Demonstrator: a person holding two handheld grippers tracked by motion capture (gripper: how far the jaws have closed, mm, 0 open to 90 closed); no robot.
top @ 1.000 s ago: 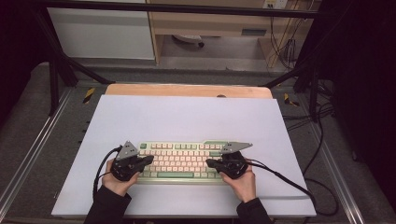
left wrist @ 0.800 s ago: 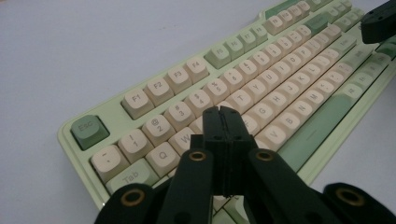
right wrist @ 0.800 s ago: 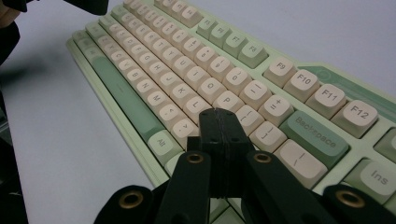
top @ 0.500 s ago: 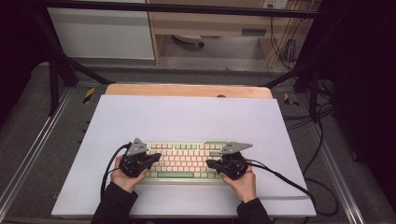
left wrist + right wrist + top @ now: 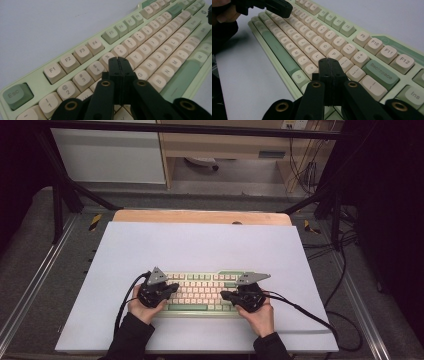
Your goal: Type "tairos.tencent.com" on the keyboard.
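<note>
A pale green keyboard (image 5: 202, 292) with cream keys lies near the front of the white sheet. My left gripper (image 5: 174, 288) hovers over its left end, pointing right. In the left gripper view the black jaws (image 5: 118, 60) are pressed together with nothing between them, tips just above the keys below the 5 key (image 5: 108, 58). My right gripper (image 5: 224, 295) sits over the right end, pointing left. Its jaws (image 5: 329, 61) are shut and empty, low over the keys beside the P key (image 5: 334, 54). The left gripper (image 5: 277, 7) also appears far off in the right gripper view.
The white sheet (image 5: 200, 245) covers a wooden tabletop (image 5: 200, 216). Black cables (image 5: 310, 315) trail from the right gripper across the sheet's right side. Black frame posts (image 5: 57, 200) and a cabinet (image 5: 110, 155) stand behind the table.
My left hand has slid to the right, bringing its gripper further over the keyboard's left end. The right gripper has stayed where it was.
</note>
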